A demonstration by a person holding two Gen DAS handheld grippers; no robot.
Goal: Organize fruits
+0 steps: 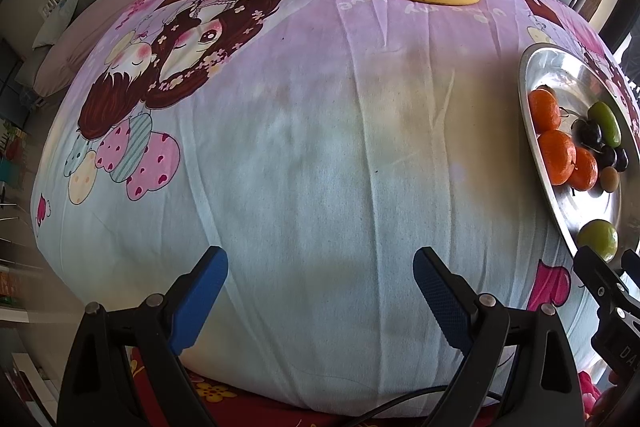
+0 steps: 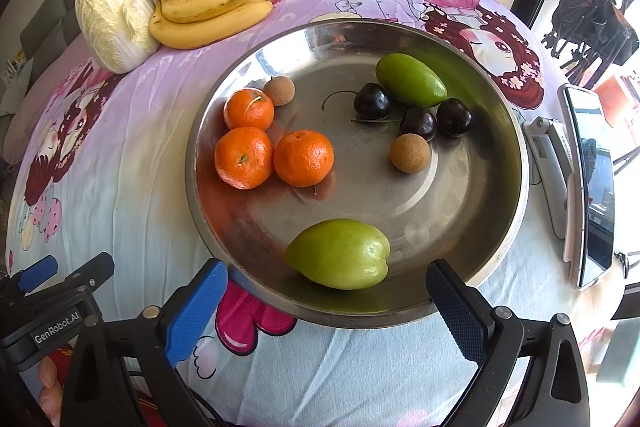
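Two claws hang spread and empty. Your right gripper (image 2: 326,291) is the nearer: the green fruit (image 2: 339,254) lies just ahead of it at the metal plate's (image 2: 516,195) near rim, long axis spanning the jaws; your left gripper (image 1: 320,291) faces bare cloth.

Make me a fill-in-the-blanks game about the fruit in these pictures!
1. The number of tangerines in the metal bowl is ____.
2. The bananas lie on the tablecloth beside a pale ____.
3. The three cherries are dark, and the two small longans are ____ in colour.
4. Both claws, left and right, hold ____.

Missing words: three; cabbage; brown; nothing
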